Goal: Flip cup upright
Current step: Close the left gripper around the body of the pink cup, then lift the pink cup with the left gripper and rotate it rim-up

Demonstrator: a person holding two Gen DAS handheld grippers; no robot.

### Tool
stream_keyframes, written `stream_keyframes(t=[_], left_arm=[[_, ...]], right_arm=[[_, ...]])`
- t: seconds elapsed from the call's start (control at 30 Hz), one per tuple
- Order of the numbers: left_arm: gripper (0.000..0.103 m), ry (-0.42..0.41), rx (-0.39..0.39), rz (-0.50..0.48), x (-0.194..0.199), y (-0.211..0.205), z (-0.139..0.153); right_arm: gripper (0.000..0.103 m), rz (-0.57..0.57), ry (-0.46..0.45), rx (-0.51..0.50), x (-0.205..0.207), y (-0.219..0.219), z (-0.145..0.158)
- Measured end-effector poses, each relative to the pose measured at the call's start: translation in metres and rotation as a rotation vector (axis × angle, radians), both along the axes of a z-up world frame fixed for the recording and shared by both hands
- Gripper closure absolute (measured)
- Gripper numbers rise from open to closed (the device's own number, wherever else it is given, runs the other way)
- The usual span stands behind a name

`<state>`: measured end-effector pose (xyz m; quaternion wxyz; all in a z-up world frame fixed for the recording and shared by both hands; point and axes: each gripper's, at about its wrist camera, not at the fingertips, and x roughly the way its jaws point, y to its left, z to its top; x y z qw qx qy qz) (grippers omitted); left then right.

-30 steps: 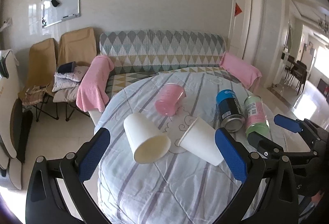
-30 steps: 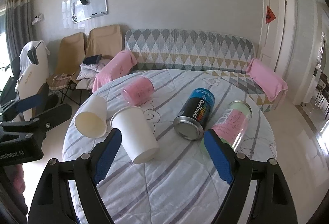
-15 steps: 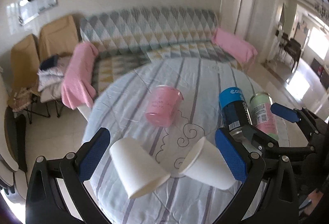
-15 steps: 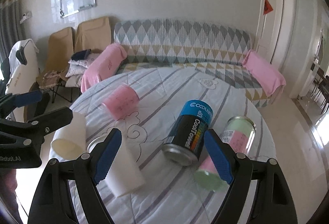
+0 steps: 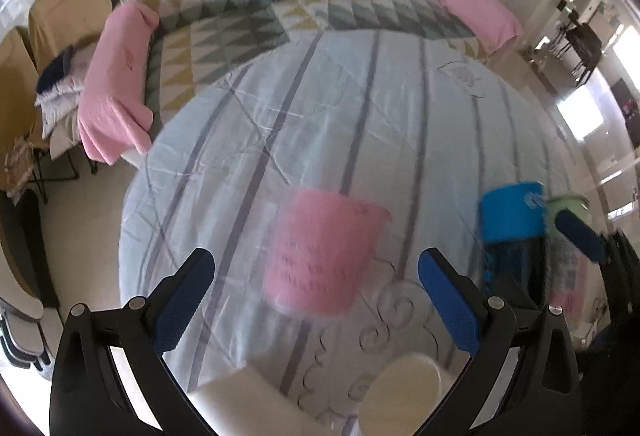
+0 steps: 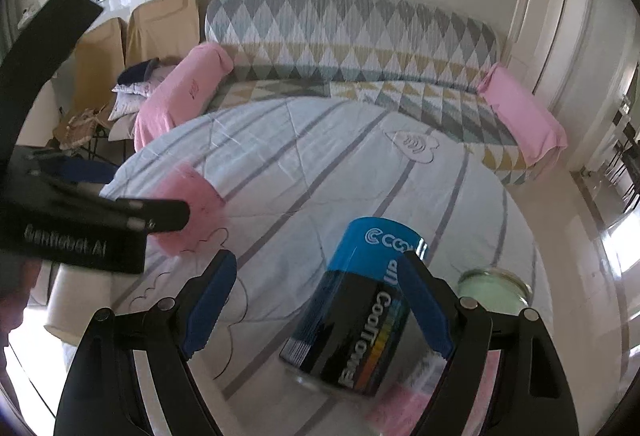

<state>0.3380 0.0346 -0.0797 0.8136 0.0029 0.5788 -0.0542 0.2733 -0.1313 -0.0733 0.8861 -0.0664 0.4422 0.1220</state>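
Note:
A pink cup [image 5: 324, 252] lies on its side on the striped table cloth [image 5: 360, 107]. My left gripper [image 5: 316, 300] is open with the pink cup between and just beyond its fingers. In the right wrist view the pink cup [image 6: 200, 195] is partly hidden by the left gripper's body. Two white paper cups [image 5: 404, 392] lie on their sides at the near edge, blurred. My right gripper [image 6: 316, 312] is open above a blue and black can [image 6: 360, 316] lying on its side.
A green and pink jar [image 6: 494, 288] lies right of the can; in the left wrist view the can [image 5: 512, 236] and jar [image 5: 568, 207] are at the right. A patterned sofa [image 6: 352, 47] with pink towels stands behind the table. Folding chairs [image 6: 160, 23] stand at the left.
Both grippers have moved forward and down over the table. The pink cup now sits between my left fingers, the white cups have dropped to the frame bottom, and the can is under my right gripper.

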Motion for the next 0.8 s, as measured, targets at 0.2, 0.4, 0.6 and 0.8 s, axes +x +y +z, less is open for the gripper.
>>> stream_keyframes(t=[0.2, 0.4, 0.6, 0.8], left_arm=[[0.000, 0.093, 0.030, 0.004, 0.026, -0.006, -0.029], [0.010, 0.094, 0.043, -0.013, 0.031, -0.015, -0.035], [0.026, 0.040, 0.061, -0.020, 0.018, -0.017, -0.023], [0.035, -0.035, 0.066, -0.010, 0.002, -0.011, -0.006]], right_arm=[[0.019, 0.015, 0.005, -0.006, 0.010, 0.001, -0.006], [0.019, 0.025, 0.003, -0.014, 0.014, 0.003, -0.003], [0.019, 0.027, -0.001, -0.010, 0.015, 0.003, -0.003], [0.019, 0.023, -0.010, -0.029, 0.012, 0.004, -0.001]])
